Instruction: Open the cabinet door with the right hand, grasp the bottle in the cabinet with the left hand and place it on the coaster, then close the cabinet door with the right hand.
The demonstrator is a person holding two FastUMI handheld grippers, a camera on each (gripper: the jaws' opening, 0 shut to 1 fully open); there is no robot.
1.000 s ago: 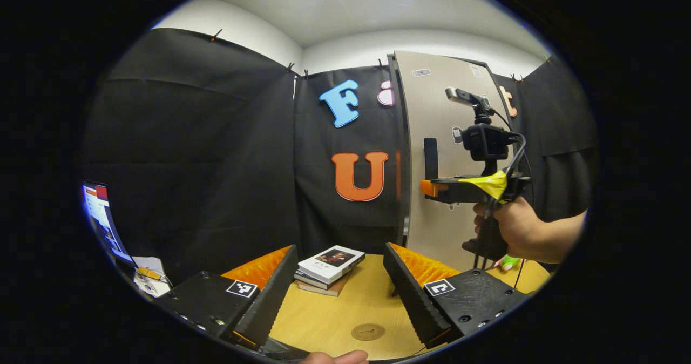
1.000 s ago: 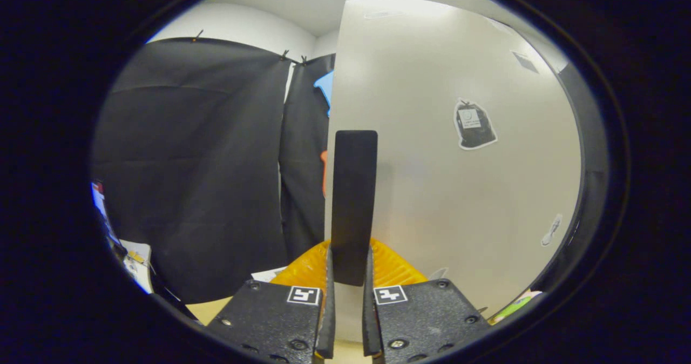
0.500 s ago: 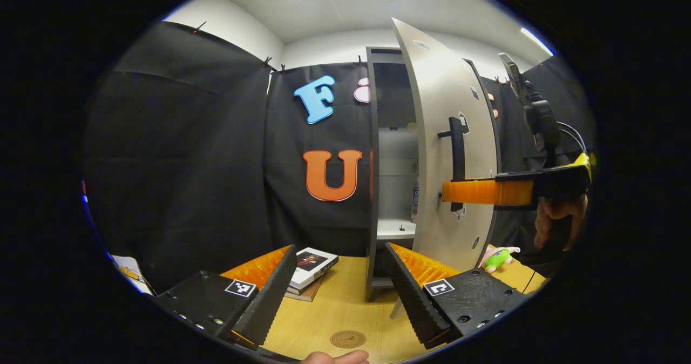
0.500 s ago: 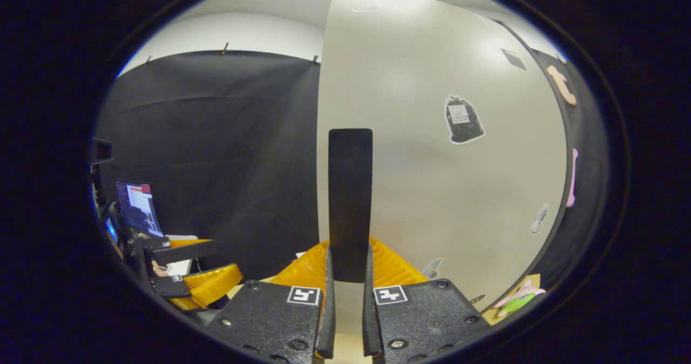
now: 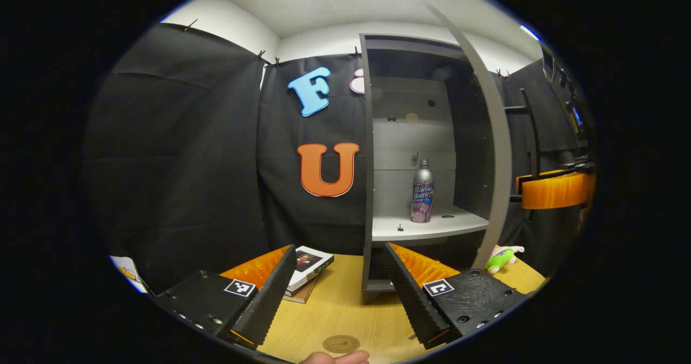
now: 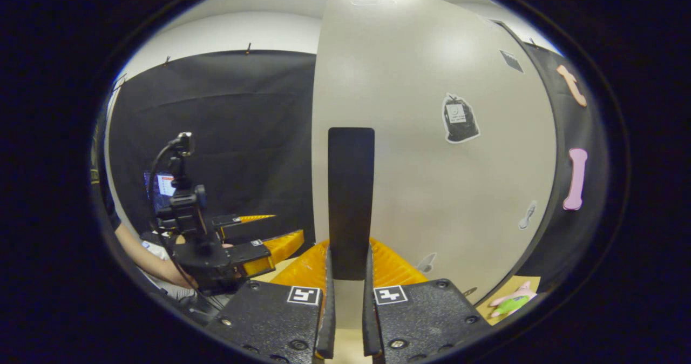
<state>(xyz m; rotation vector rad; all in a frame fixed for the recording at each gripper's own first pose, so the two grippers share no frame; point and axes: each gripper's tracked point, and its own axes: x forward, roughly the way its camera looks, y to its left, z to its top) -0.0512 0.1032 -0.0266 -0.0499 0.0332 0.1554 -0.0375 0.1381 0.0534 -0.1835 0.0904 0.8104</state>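
Already the cabinet door (image 5: 488, 137) stood open, your right tool (image 6: 348, 321) pinching its handle (image 6: 351, 202).
Your spread left tool (image 5: 337, 299) hadn't reached the bottle (image 5: 422, 192); coaster (image 5: 341, 344) bare.

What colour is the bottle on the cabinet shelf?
Silver, with a pink and blue label; the bottle shows best in the left gripper view.

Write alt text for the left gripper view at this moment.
An open cabinet shows a silver bottle standing upright on its white shelf, door swung wide. The open left gripper hovers over a wooden table with a round coaster and stacked books.
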